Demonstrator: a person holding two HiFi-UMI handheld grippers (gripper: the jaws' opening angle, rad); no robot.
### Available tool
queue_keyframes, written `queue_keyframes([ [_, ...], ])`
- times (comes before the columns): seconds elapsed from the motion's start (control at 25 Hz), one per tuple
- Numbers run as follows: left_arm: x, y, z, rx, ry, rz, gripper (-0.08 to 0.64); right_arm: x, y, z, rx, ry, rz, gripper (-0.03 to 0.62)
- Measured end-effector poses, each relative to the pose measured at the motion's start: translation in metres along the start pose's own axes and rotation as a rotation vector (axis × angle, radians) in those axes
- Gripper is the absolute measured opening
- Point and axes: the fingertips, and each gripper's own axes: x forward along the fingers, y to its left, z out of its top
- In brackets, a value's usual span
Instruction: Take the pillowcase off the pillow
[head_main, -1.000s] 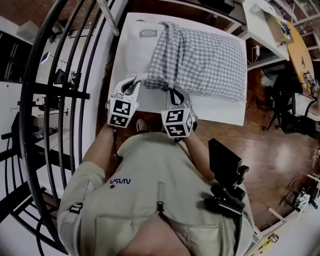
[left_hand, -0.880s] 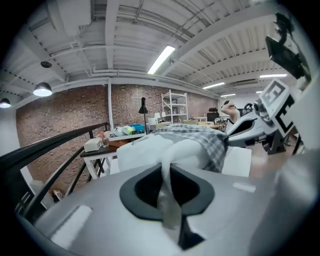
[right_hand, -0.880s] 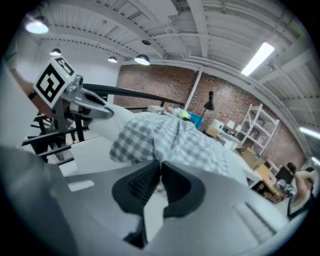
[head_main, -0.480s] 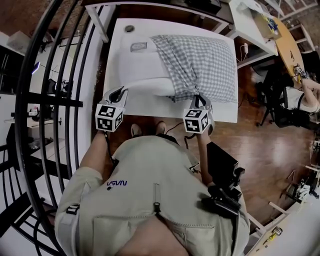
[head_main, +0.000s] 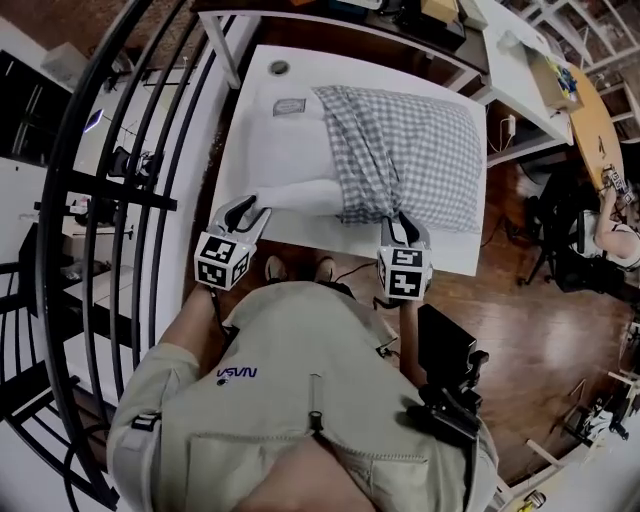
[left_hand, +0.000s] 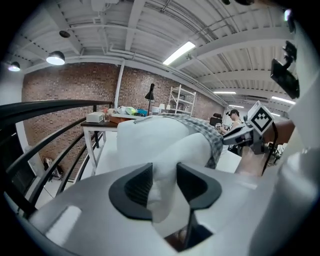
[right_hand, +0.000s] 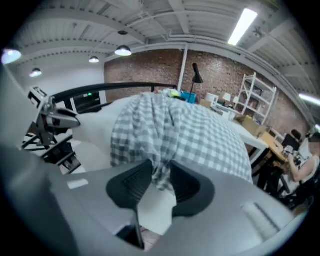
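I am looking down at the white table (head_main: 455, 252), and things are not the same as a second ago. My two grippers were close together then. Now they are sitting far apart at the near edge of the table, one at the lower left and one at the lower right. The checked pillowcase (head_main: 415, 150) is now pulled over to the right. More of the white pillow (head_main: 285, 150) is showing bare on the left.

Both sets of jaws have just been opening. The left gripper (left_hand: 164, 184) is now about half open, with the soft white corner of the pillow sitting between its jaws. The right gripper (right_hand: 157, 181) is about half open too, with a bunched bit of the checked cloth hanging between its jaws. I am thinking both are letting go, not squeezing.

So I am guessing one pull is done and a new grab is coming. The case is about half off and is still covering the right part of the pillow.

The pillow is looking puffy, smooth and round at its corners. The pillowcase is thin grey and white checked cloth, gathering into folds near my right gripper. The table is flat, hard and plain.
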Motion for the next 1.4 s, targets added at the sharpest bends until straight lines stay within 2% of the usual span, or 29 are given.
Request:
queue_keyframes([
  [0.12, -0.019, -0.014, 0.018, 0.0, -0.042, 0.006, 0.17, -0.025, 0.015, 0.038, 0.013, -0.125, 0.101, 0.117],
  [0.28, -0.021, -0.019, 0.062, 0.007, -0.129, 0.056, 0.193, -0.032, 0.01, 0.093, 0.013, -0.28, 0.179, 0.117],
  [0.4, -0.008, -0.012, 0.094, 0.025, -0.186, 0.095, 0.242, -0.022, 0.005, 0.121, -0.019, -0.329, 0.217, 0.117],
  [0.52, 0.013, -0.002, 0.124, 0.086, -0.218, 0.125, 0.265, -0.004, 0.004, 0.154, -0.077, -0.357, 0.23, 0.117],
  [0.68, 0.049, 0.021, 0.15, 0.14, -0.203, 0.11, 0.288, 0.019, 0.01, 0.201, -0.119, -0.367, 0.242, 0.117],
  [0.8, 0.078, 0.042, 0.163, 0.158, -0.176, 0.079, 0.324, 0.042, 0.02, 0.228, -0.149, -0.338, 0.251, 0.117],
  [1.04, 0.132, 0.074, 0.17, 0.183, -0.119, 0.002, 0.341, 0.095, 0.038, 0.26, -0.187, -0.232, 0.244, 0.117],
  [1.2, 0.163, 0.07, 0.154, 0.17, -0.007, -0.066, 0.38, 0.134, 0.044, 0.272, -0.229, -0.153, 0.251, 0.118],
  [1.28, 0.176, 0.067, 0.139, 0.155, 0.05, -0.09, 0.38, 0.156, 0.054, 0.263, -0.277, -0.058, 0.283, 0.161],
  [1.32, 0.181, 0.064, 0.131, 0.16, 0.074, -0.103, 0.364, 0.165, 0.06, 0.255, -0.309, 0.006, 0.297, 0.183],
  [1.4, 0.181, 0.052, 0.121, 0.207, 0.118, -0.133, 0.24, 0.18, 0.068, 0.24, -0.395, 0.103, 0.303, 0.192],
])
